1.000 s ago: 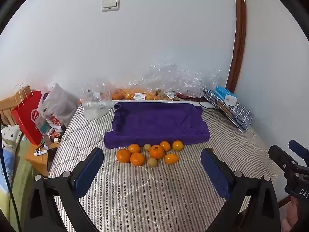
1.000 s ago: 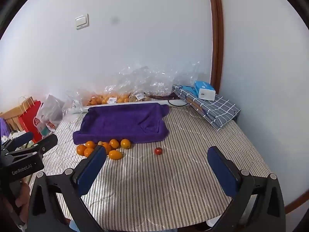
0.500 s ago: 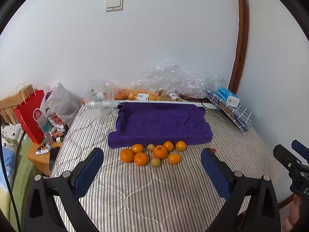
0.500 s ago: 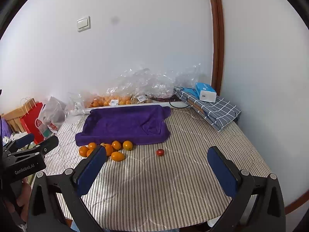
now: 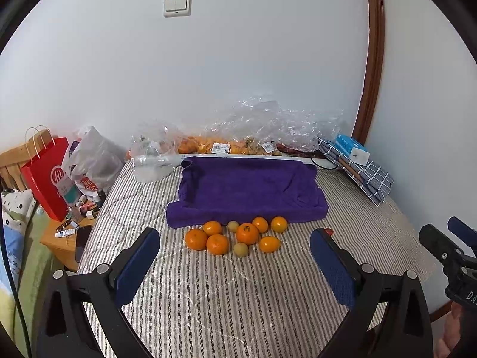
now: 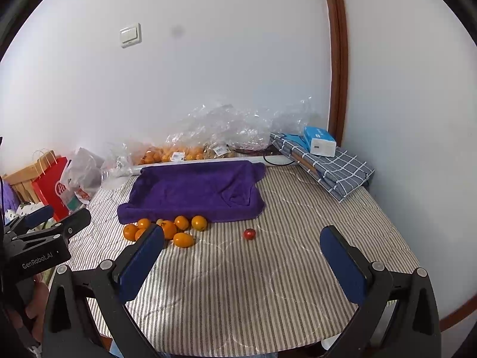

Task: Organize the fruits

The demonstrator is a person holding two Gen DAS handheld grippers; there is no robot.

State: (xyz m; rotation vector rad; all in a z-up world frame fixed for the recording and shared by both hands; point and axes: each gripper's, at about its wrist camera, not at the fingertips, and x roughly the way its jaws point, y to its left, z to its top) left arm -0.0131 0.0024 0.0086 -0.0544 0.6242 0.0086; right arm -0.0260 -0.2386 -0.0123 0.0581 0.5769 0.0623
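Two tools, left tool (image 5: 235, 265) and right tool (image 6: 242, 262), gape empty over striped quilting (image 6: 238, 292), round oranges (image 5: 247, 233), plush purple towel (image 5: 244, 188).

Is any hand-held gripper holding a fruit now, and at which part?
Nothing is held. The left hand-held gripper and the right hand-held gripper are both open above the striped cover, away from the oranges.
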